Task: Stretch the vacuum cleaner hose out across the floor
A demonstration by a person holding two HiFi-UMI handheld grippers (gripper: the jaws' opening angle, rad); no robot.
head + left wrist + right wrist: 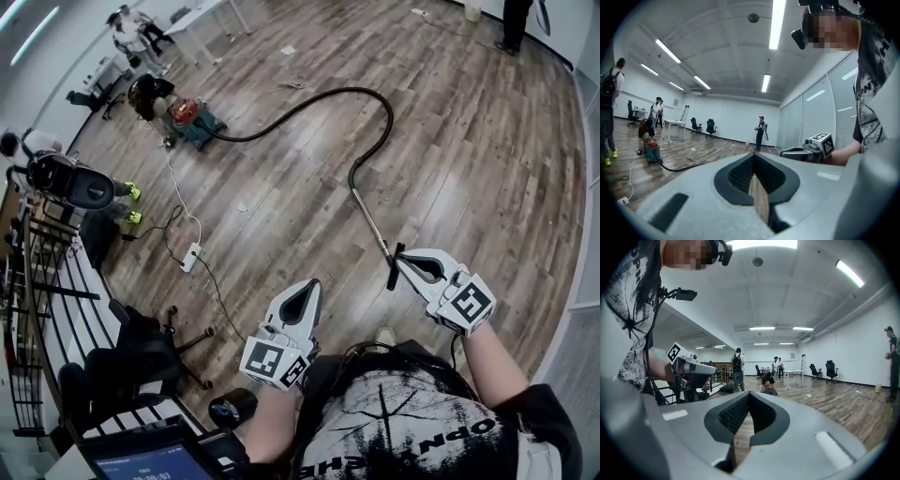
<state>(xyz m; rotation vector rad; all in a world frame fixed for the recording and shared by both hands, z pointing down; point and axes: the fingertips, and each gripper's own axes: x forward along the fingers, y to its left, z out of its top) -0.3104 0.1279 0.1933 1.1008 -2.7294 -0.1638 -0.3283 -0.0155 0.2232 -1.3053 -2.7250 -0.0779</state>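
The hose [323, 96] lies on the wooden floor [487, 141]. It runs from the vacuum cleaner [194, 122] in a wide arc that hooks back toward the person, then joins a metal tube [371, 222] ending in a dark crosspiece [394, 267]. Bent like this, it is not yet stretched out. In the head view the right hand-held gripper [409, 263] sits just beside that end, jaws pressed together with nothing between them, probably poised to take the tube. The left hand-held gripper [309, 287] is likewise pressed together and empty, held ahead of the waist. Only the head view shows the tube's end. The two gripper views look level across the room, catching the far vacuum cleaner and bystanders.
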